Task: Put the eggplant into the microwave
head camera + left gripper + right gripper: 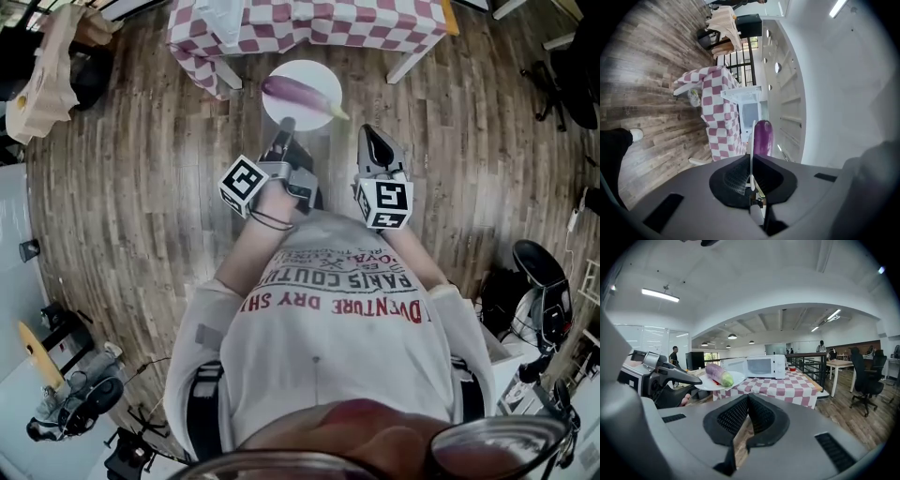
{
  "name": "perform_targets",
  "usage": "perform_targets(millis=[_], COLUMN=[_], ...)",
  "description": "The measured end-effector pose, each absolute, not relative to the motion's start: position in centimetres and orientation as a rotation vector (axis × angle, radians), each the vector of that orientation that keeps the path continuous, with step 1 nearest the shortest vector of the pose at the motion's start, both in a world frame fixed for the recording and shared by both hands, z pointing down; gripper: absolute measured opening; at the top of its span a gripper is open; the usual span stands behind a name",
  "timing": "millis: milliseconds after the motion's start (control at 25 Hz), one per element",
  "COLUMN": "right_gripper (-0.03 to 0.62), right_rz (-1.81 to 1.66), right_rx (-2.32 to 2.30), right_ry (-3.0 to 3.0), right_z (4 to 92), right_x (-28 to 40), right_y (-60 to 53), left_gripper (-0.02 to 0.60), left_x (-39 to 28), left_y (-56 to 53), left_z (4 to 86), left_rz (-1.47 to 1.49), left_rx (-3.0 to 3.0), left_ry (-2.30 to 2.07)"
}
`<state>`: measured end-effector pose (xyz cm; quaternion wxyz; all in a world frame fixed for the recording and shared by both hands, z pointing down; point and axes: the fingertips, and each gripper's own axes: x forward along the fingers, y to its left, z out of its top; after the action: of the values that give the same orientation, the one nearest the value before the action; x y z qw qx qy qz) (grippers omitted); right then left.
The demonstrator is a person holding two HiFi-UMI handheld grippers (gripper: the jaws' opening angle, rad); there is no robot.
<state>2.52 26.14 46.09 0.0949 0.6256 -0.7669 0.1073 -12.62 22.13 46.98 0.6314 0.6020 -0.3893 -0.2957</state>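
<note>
Eggplant (302,94) lies lengthwise on a round white plate (314,73), just ahead of the left gripper (284,131) and a little ahead and to the left of the right gripper (372,136). It is long and plump with a smooth, glossy purple skin, rounded at one end and paling to a yellow-green tip at the end nearer the right gripper. In the left gripper view it rises as a shiny purple dome (762,136) just beyond the jaw tips, on the far side of the plate's thin edge (751,145).

The plate is smooth, shallow and plain. The left gripper (751,161) is clamped on its near rim: the two black ribbed pads press on it from either side. The plate hangs clear of the floor with the eggplant resting on it.

The right gripper (747,397) has its jaws closed together with nothing between them; the meshed black pads meet at their tips. From it, the eggplant (717,373) and plate (736,378) sit ahead to the left.

Farther ahead of both grippers stands a boxy white microwave (761,366) on a table (787,385) draped in a red-and-white checked cloth. Below is a floor (122,169) of grey-brown wood planks.
</note>
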Motion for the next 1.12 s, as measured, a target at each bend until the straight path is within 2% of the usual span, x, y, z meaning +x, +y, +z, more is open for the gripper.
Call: perform_targets(millis=[480, 760, 1120], right_gripper=[0.025, 0.025, 0.025], right_rz=[0.305, 0.325, 0.341], right_rx=[1.906, 1.929, 1.928], right_ry=[-2.214, -2.205, -2.228], right_z=[44.5, 44.6, 46.0], right_x=[-0.1, -0.3, 3.2], right_y=[7.6, 1.9, -4.7], left_gripper=[0.035, 0.035, 0.035], left_x=[-14.4, -13.9, -10.9], left_y=[2.6, -3.1, -8.6], left_z=[44.8, 45.3, 46.9], left_rz=[-0.655, -0.621, -0.618], left_rx=[1.446, 1.441, 1.417], left_ry=[-0.812, -0.798, -0.831])
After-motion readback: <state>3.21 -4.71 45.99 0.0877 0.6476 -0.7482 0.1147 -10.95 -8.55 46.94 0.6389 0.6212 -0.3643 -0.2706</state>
